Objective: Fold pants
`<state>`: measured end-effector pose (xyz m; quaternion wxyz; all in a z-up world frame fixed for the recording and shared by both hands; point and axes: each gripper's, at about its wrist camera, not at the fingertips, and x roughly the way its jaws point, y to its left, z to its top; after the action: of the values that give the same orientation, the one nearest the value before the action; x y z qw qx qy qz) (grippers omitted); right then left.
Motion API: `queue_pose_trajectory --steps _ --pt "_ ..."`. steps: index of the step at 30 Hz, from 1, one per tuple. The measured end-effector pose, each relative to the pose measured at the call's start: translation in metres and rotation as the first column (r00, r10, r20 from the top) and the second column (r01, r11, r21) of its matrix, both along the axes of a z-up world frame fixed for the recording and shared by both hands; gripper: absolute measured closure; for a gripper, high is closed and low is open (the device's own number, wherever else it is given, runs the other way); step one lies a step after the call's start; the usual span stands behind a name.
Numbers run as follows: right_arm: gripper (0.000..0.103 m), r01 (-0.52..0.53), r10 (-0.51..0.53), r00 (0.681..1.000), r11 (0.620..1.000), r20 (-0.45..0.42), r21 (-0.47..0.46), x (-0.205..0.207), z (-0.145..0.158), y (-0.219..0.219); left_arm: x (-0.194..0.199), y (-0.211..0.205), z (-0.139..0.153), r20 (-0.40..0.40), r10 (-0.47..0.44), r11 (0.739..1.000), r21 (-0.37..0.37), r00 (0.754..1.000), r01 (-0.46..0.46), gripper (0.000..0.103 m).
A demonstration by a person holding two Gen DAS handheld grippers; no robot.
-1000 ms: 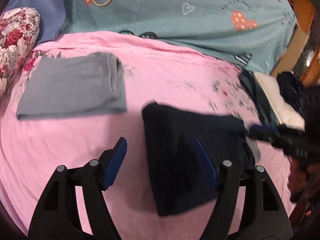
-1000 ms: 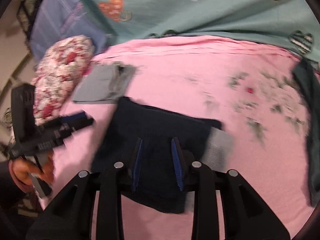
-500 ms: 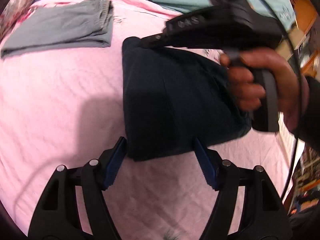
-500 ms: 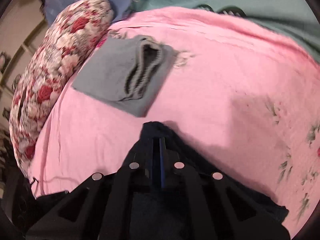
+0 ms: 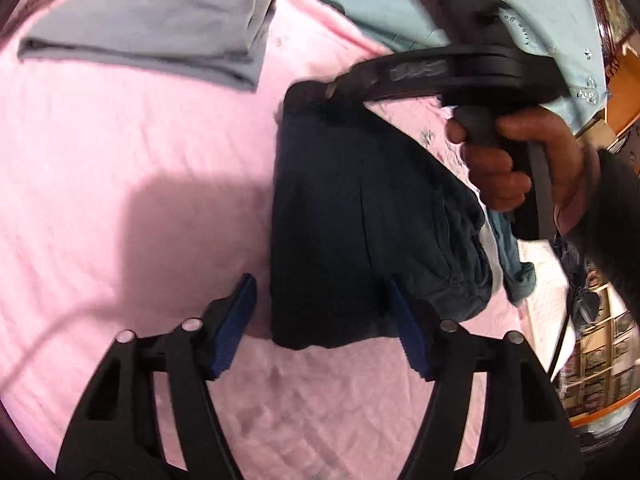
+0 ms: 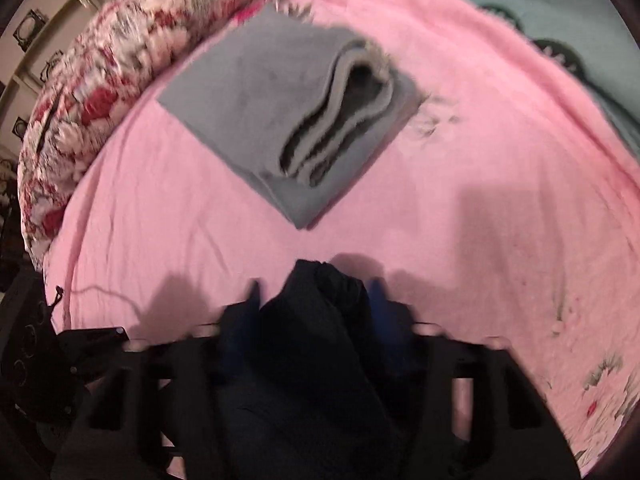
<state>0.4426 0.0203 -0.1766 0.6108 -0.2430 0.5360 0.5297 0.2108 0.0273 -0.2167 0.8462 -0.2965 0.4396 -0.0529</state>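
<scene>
Left wrist view: your left gripper (image 5: 324,320) hangs just over the near edge of the folded dark pants (image 5: 360,220), which lie on the pink bedsheet (image 5: 120,200). Its jaws have just been closing; they stand apart, left pad on the sheet beside the fold, right pad over the cloth, not pinching it. Your right hand (image 5: 524,168) holds the right gripper (image 5: 312,96) at the pants' far corner. A folded grey garment (image 5: 152,32) lies well apart, upper left.

Right wrist view: blurred. The right gripper's jaws have just been opening; the pants' corner (image 6: 320,320) bunches between them. Whether the pads press the cloth, you cannot tell. The grey garment (image 6: 260,120) lies beyond, near a floral pillow (image 6: 100,80).
</scene>
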Motion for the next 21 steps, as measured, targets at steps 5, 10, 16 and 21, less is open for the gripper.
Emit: queue_pose_trajectory --steps 5,10,16,21 --pt "0.079 0.012 -0.012 1.000 1.000 -0.014 0.022 0.002 0.006 0.000 -0.013 -0.008 -0.004 0.021 0.010 0.999 0.032 1.000 -0.011 0.052" --pt "0.080 0.121 -0.119 0.991 0.992 -0.060 0.044 0.008 0.007 -0.006 -0.016 -0.015 0.000 0.021 0.021 0.997 0.077 1.000 -0.022 0.054" --pt "0.070 0.238 -0.243 0.970 0.954 0.009 0.184 -0.003 0.052 -0.037 -0.004 -0.023 0.015 -0.004 0.003 0.990 0.144 1.000 -0.002 0.053" --pt "0.036 0.386 -0.416 0.909 0.871 0.038 0.305 -0.027 0.099 -0.119 0.000 -0.025 0.035 -0.034 0.002 0.972 0.237 0.999 0.006 0.031"
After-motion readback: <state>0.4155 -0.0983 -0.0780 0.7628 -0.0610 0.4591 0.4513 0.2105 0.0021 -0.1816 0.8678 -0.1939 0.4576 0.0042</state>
